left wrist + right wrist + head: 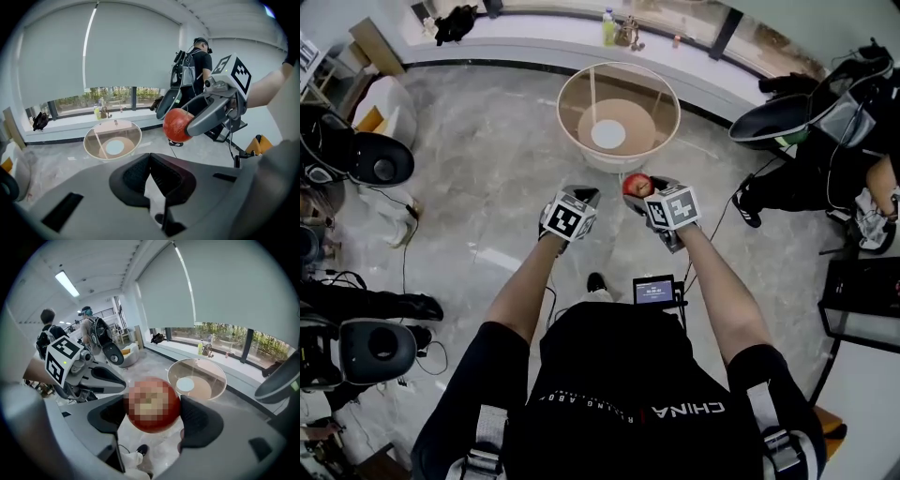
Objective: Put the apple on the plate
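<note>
Head view looks down on the person's two bare forearms, reaching forward over a pale marble floor (pixel 478 178) toward a round glass-topped table (pixel 654 94). The right gripper (pixel 637 191) is closed on a red apple (pixel 637 184), one jaw on each side, and the fruit hangs in the air above the floor, on the near side of the table and well apart from it. The right gripper view has the apple (pixel 152 404) filling the gap between the two dark pads, which press on its left and right flanks. It is nearly round, so no long axis stands out. It is blurred there, and I cannot tell which way its stem end points. The left gripper view shows its smooth red side (pixel 178 125) with no stem in sight. The left gripper (pixel 584 196) sits just beside the right one, at about the same height. Its own view shows the two pads meeting at their tips with nothing between them. A small white plate (pixel 607 135) lies at the middle of the table, over a round tan base. Whether it rests on the glass or under it I cannot tell. A yellow-green bottle (pixel 608 28) stands on the window sill beyond the table.
</note>
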`<state>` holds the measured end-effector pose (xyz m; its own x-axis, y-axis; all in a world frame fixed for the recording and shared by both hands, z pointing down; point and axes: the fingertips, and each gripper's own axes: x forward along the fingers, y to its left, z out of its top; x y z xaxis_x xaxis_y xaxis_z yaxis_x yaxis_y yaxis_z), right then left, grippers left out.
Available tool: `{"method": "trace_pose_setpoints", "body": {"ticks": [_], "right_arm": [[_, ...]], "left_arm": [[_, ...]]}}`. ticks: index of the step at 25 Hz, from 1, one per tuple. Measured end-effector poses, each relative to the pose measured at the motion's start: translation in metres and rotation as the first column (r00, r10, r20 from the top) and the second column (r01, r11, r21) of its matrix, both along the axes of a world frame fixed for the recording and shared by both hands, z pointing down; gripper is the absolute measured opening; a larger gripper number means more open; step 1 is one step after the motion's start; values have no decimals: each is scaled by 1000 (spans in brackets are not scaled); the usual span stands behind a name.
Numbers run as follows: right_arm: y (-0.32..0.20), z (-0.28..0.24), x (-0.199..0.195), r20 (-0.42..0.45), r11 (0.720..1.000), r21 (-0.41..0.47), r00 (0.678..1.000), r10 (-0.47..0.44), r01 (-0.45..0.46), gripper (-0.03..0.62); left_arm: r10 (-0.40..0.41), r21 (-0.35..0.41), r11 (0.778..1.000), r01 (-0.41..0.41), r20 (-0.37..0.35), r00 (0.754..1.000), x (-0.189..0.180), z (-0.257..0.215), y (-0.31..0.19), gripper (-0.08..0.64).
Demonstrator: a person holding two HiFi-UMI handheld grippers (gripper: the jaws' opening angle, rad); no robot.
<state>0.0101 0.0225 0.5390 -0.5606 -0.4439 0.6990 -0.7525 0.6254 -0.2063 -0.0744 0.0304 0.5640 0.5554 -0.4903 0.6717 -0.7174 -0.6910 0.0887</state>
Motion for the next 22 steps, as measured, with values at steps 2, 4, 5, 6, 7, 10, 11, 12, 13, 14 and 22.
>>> {"method": "trace_pose_setpoints", "body": {"ticks": [2, 4, 5, 6, 7, 10, 11, 12, 13, 14, 22], "right_arm": [[-21, 3, -5, -11, 1000, -7, 1000, -2, 2, 351], [-47, 6, -10, -18, 1000, -9, 1000, 1, -1, 351], [-59, 7, -13, -19, 1000, -11, 1000, 3, -3, 351], [-69, 9, -16, -21, 1000, -14, 1000, 4, -4, 351], [-78, 12, -19, -23, 1000, -18, 1000, 3, -3, 351], [-113, 24, -16, -28, 1000, -25, 1000, -6, 5, 351], [-128, 27, -14, -24, 1000, -28, 1000, -13, 12, 351], [-144, 30, -12, -23, 999, -33, 1000, -22, 21, 351], [-160, 32, -11, -24, 999, -37, 999, -32, 31, 351], [-175, 35, -11, -26, 998, -41, 999, -41, 40, 351], [-278, 46, -1, -14, 991, -79, 994, -108, 106, 351]], "left_arm": [[1, -10, 1000, -1, -7, 1000, -4, 3, -23, 18], [2, -16, 1000, -2, -13, 1000, -10, 3, -49, 18], [4, -17, 1000, -4, -16, 1000, -12, 2, -61, 18], [6, -19, 1000, -6, -19, 1000, -15, 3, -72, 18], [8, -20, 1000, -8, -20, 1000, -16, 4, -82, 18], [3, -23, 1000, -3, -20, 1000, -13, 13, -117, 18], [-2, -25, 1000, 2, -17, 1000, -10, 14, -131, 18], [-7, -28, 1000, 7, -13, 1000, -8, 16, -146, 18], [-12, -30, 999, 12, -7, 1000, -7, 17, -161, 18], [-16, -34, 999, 16, -1, 1000, -7, 18, -175, 18], [-54, -78, 995, 55, 19, 998, 5, 23, -281, 18]]}}
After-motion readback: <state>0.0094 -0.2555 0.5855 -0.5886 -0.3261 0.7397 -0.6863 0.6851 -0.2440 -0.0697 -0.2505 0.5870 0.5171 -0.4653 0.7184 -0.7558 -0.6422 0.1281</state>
